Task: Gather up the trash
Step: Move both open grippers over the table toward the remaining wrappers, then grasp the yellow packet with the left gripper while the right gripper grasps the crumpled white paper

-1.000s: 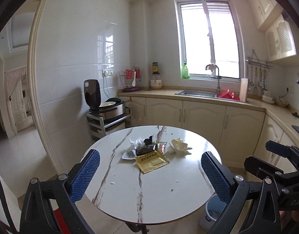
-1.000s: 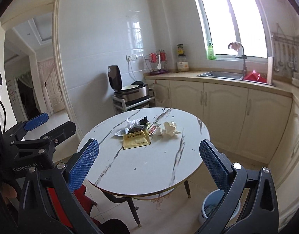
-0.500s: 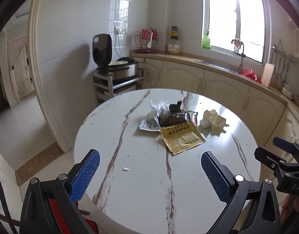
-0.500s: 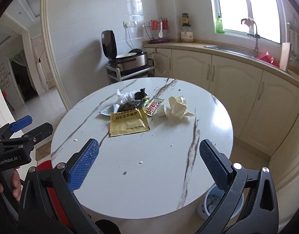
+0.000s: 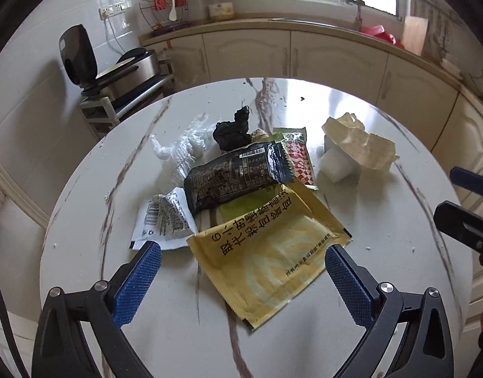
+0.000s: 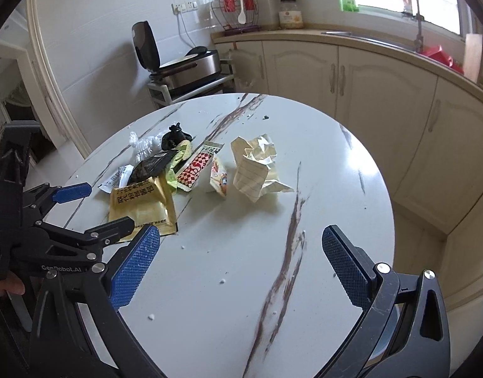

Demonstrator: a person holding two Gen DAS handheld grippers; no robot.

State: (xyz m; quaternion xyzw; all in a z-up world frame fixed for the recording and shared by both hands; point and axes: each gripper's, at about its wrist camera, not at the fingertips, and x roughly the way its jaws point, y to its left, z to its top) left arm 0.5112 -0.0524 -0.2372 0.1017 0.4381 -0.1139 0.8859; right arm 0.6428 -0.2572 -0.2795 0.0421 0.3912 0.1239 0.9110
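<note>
A pile of trash lies on the round marble table (image 5: 383, 283): a yellow packet (image 5: 266, 252), a black wrapper (image 5: 235, 174), a white printed wrapper (image 5: 162, 220), a red checked wrapper (image 5: 299, 157), clear plastic (image 5: 181, 148), a black scrap (image 5: 232, 130) and crumpled paper (image 5: 358, 145). My left gripper (image 5: 241, 275) is open, its fingers either side of the yellow packet's near end, empty. My right gripper (image 6: 239, 267) is open and empty over bare table, with the crumpled paper (image 6: 257, 167) and yellow packet (image 6: 143, 208) beyond. The left gripper shows there too (image 6: 93, 204).
Cream cabinets (image 6: 351, 75) and a counter with a sink run behind the table. A rice cooker (image 6: 184, 63) stands on a rack at the back left. A pale blue bin (image 6: 389, 330) shows under the table's right edge. Crumbs dot the table.
Both grippers have moved forward and down toward the table. The left one has closed in on the yellow packet; the right one now hovers over the table's near right part. Both stay open.
</note>
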